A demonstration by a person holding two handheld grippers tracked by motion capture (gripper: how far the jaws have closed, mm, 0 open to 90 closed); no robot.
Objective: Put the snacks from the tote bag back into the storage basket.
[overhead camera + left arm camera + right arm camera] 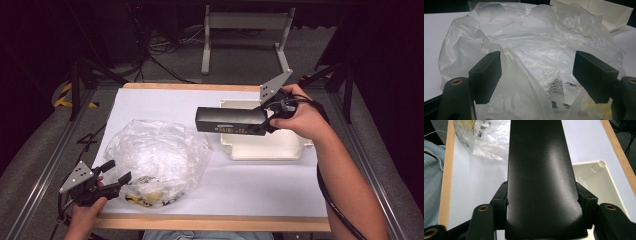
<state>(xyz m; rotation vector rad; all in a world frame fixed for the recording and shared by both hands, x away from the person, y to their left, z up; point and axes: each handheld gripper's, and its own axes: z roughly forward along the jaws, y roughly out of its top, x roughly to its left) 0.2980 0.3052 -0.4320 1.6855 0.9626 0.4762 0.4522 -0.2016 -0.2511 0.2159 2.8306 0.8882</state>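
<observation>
Near edge of the table (pixel 150 102), person's left side: the left gripper (pixel 116 179) rests low with its jaws wide apart and nothing between the pads; the crumpled clear plastic bag (pixel 155 157) lies directly ahead of it, just beyond the fingertips, not gripped. In the left gripper view the bag (pixel 529 50) bulges up between and past the two open jaws; printed packaging shows through its near lower corner, contents otherwise not legible. Further out, right side: the right gripper (pixel 267 125) is clamped on one end of a long black box (pixel 231 121), jaws pressing its two side faces, as the right gripper view confirms on the box (pixel 539 177). The box is held level above the table, long axis running across the table from the gripper toward the person's left, its free end reaching out past the tray toward the bag. Beneath and behind the held end sits the white tray (pixel 265 150), open-topped, apparently nothing inside. Judgement: the box is mid-transfer between bag and tray; lowering it in would need the long axis to line up with the tray's length. The right hand is the nearer to the tray.
</observation>
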